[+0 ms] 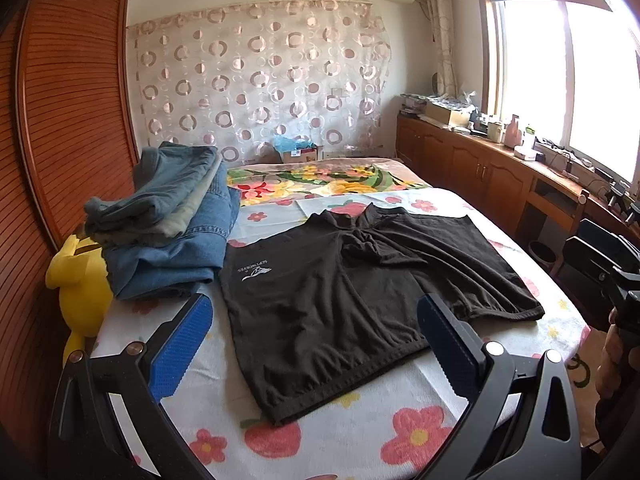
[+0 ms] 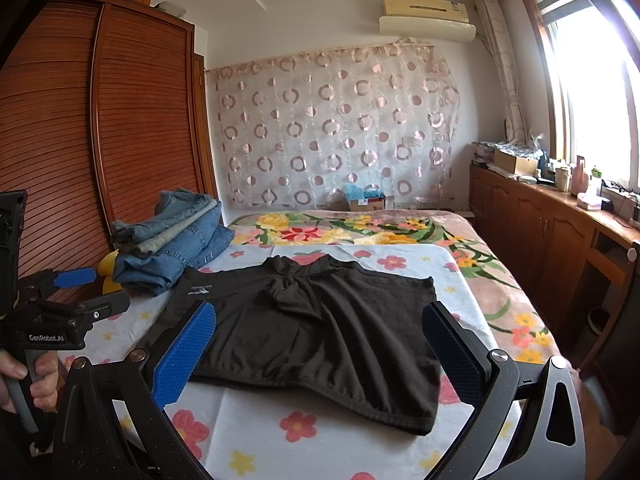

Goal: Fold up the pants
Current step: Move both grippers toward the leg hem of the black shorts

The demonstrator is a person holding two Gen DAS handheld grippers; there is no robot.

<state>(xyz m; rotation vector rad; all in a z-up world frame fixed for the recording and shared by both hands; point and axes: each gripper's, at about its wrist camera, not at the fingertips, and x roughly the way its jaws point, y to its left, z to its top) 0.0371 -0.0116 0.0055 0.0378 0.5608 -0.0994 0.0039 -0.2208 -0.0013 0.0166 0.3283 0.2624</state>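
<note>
Black pants point(image 1: 352, 300) lie spread flat on the bed point(image 1: 360, 440), just beside the folded jeans stack point(image 1: 172, 224). Left gripper point(image 1: 316, 344) and right gripper point(image 2: 320, 356) hover, jaws spread, holding nothing. Folding unstarted; next, probably pinching an edge.

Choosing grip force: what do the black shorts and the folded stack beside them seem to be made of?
Black shorts: looks like thin matte knit, soft creases, gathered elastic waistband; exact fibre unclear. Folded stack: blue denim, judging by faded wash and stitched seams; thicker, stiffer folds.
</note>
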